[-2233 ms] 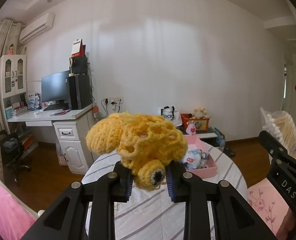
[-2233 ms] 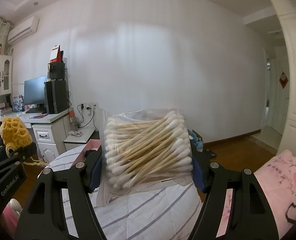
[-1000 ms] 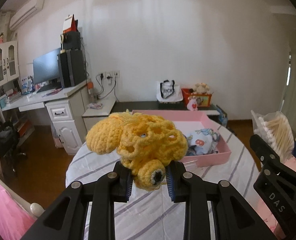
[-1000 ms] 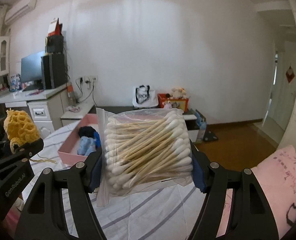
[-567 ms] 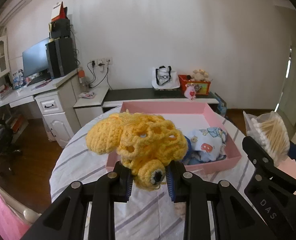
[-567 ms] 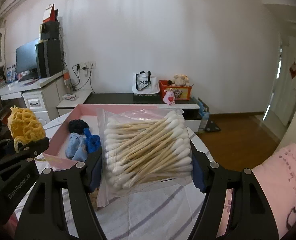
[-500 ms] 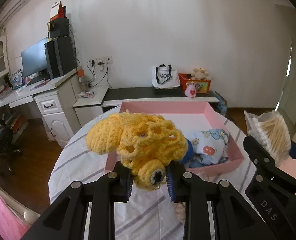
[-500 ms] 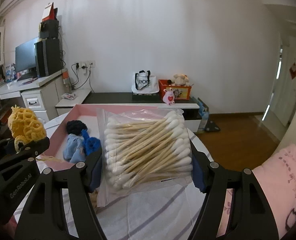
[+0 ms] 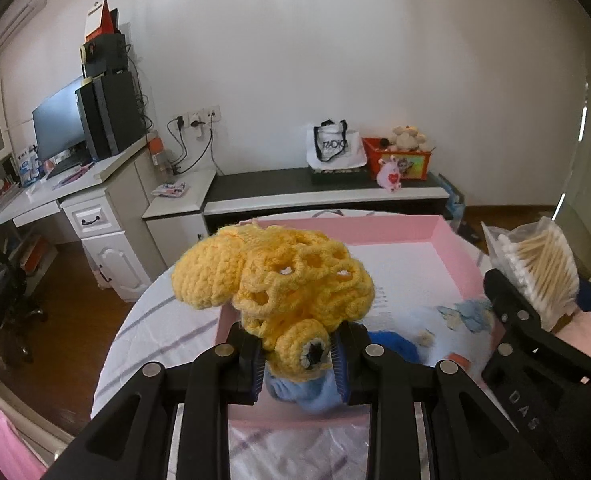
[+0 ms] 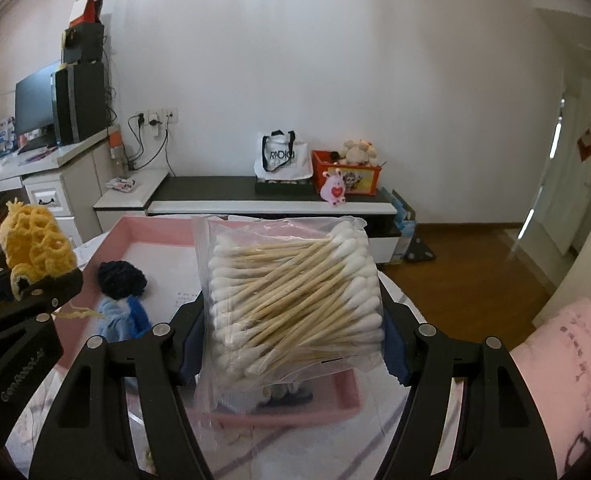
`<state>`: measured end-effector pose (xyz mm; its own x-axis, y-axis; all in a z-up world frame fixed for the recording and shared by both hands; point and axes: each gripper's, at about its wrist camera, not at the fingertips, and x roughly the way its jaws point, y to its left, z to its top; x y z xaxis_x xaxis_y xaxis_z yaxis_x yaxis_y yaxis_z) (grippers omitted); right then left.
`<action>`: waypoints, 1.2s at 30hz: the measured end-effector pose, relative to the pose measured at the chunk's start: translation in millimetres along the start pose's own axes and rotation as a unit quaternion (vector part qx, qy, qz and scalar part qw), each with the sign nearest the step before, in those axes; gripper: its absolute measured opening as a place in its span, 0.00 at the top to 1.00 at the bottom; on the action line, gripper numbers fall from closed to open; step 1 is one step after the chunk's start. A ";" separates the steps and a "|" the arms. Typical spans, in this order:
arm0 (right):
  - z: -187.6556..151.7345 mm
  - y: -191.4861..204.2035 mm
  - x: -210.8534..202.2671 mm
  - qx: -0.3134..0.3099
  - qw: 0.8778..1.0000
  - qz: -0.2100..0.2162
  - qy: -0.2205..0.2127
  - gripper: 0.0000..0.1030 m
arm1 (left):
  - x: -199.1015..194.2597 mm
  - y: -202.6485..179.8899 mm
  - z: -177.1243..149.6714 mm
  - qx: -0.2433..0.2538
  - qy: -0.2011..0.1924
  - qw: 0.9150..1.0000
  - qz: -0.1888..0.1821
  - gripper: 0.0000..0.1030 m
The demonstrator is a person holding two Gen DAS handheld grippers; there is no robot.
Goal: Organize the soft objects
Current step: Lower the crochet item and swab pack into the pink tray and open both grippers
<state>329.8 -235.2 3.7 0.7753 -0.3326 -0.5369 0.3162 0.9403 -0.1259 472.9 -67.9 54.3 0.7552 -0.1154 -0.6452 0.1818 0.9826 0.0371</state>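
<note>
My left gripper [image 9: 297,360] is shut on a yellow crocheted toy [image 9: 283,284] and holds it above the near left part of a pink tray [image 9: 447,236]. My right gripper [image 10: 291,344] is shut on a clear bag of cotton swabs [image 10: 291,296] and holds it over the same tray [image 10: 143,228]. In the tray lie blue and light-blue soft cloth pieces [image 9: 395,346] and a dark knitted ball [image 10: 121,280]. The toy also shows at the left of the right wrist view [image 10: 35,242]. The swab bag shows at the right of the left wrist view [image 9: 539,268].
The tray sits on a round table with a white striped cloth [image 9: 155,328]. A pink pillow [image 10: 567,364] lies at the right. Behind stand a low black-topped cabinet [image 9: 319,192], a white desk with a monitor [image 9: 59,128] and an orange toy box [image 9: 399,158].
Both grippers have moved forward and tilted down over the table, each keeping its hold. The pink tray has come closer and now lies right under both held things.
</note>
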 end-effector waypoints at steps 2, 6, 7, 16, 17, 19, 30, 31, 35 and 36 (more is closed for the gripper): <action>3.6 2.0 9.7 -0.005 1.000 -0.004 0.004 0.35 | 20.2 -0.2 12.7 0.004 0.004 1.000 0.005 0.76; 10.3 9.5 28.9 -0.022 1.000 -0.012 0.012 0.35 | 52.5 -8.2 23.7 0.005 0.012 1.000 0.012 0.76; 11.6 12.0 34.0 -0.026 1.000 -0.010 0.014 0.35 | 62.6 -9.2 28.9 0.006 0.018 1.000 0.008 0.76; 9.9 20.6 72.6 -0.038 0.998 0.029 0.051 0.34 | 124.6 10.3 46.6 -0.002 0.039 0.999 -0.035 0.73; 9.5 20.2 75.5 -0.036 0.997 0.033 0.055 0.34 | 134.1 10.7 48.5 -0.003 0.044 0.999 -0.031 0.73; 8.2 19.1 79.8 -0.030 0.997 0.037 0.062 0.34 | 143.0 17.9 49.9 0.000 0.047 0.999 -0.027 0.70; 5.3 2.4 86.7 -0.003 0.997 0.031 0.075 0.11 | 138.7 14.5 27.5 0.002 0.025 1.000 -0.019 0.12; 5.4 1.4 87.8 -0.001 0.997 0.032 0.075 0.09 | 136.1 14.0 23.0 0.002 0.023 1.000 -0.016 0.12; 5.1 2.5 91.5 -0.008 0.996 0.030 0.081 0.05 | 125.4 10.9 3.2 0.000 0.026 1.000 -0.009 0.09; 5.1 4.1 93.0 -0.012 0.996 0.028 0.083 0.04 | 127.5 11.1 1.4 -0.001 0.029 1.000 -0.007 0.08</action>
<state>406.0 -262.7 -42.5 0.6898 -0.2657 -0.6735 0.2610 0.9589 -0.1110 572.1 -71.9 -26.5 0.7152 -0.1204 -0.6885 0.1902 0.9814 0.0258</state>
